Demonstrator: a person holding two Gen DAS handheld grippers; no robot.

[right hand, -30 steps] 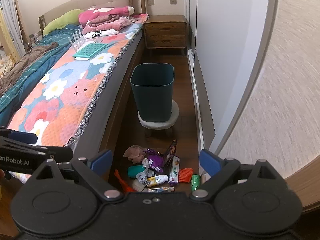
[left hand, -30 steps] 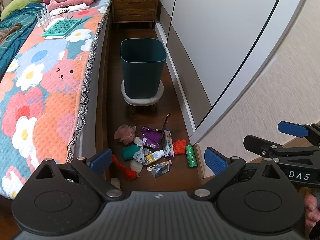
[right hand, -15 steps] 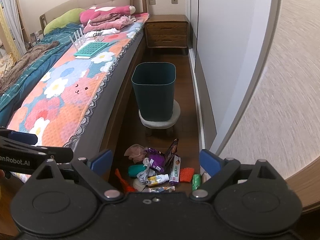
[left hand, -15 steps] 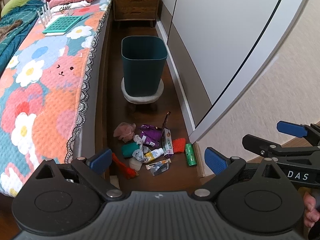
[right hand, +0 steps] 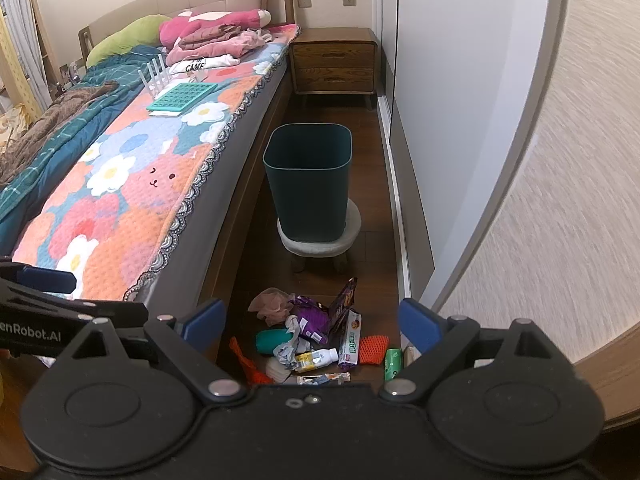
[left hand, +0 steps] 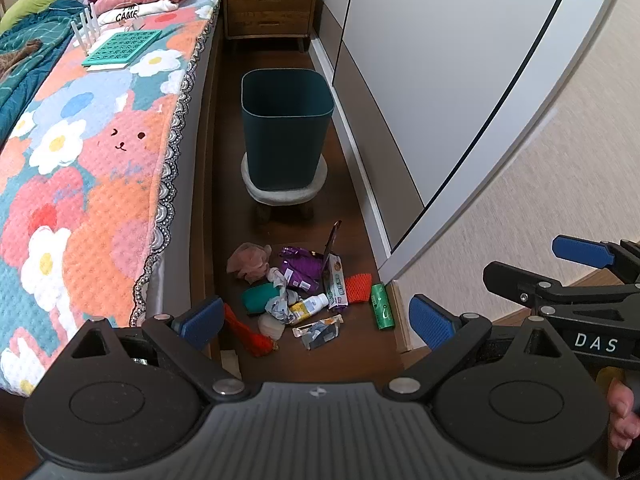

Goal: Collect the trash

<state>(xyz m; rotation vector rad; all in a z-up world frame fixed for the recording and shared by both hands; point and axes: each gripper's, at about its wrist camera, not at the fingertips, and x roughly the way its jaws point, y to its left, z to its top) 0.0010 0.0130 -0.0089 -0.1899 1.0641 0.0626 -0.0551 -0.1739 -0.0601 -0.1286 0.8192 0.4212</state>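
I hold both grippers high over a narrow strip of dark wooden floor (left hand: 352, 208), angled down. My left gripper (left hand: 316, 318) has its blue pads spread wide, grasping nothing; my right gripper (right hand: 310, 316) is likewise spread and empty. Each one shows at the edge of the other's view. The trash pile (left hand: 300, 292) lies on the floor ahead, well below both: wrappers, a small bottle, red netting, a green roll. Just beyond it a dark teal bin (left hand: 286, 128) stands on a low round stool (left hand: 284, 194). A bed (right hand: 132, 184) with a flowered cover runs along the left, a white wardrobe (left hand: 440, 60) along the right, a wooden nightstand (right hand: 334, 62) at the far end.
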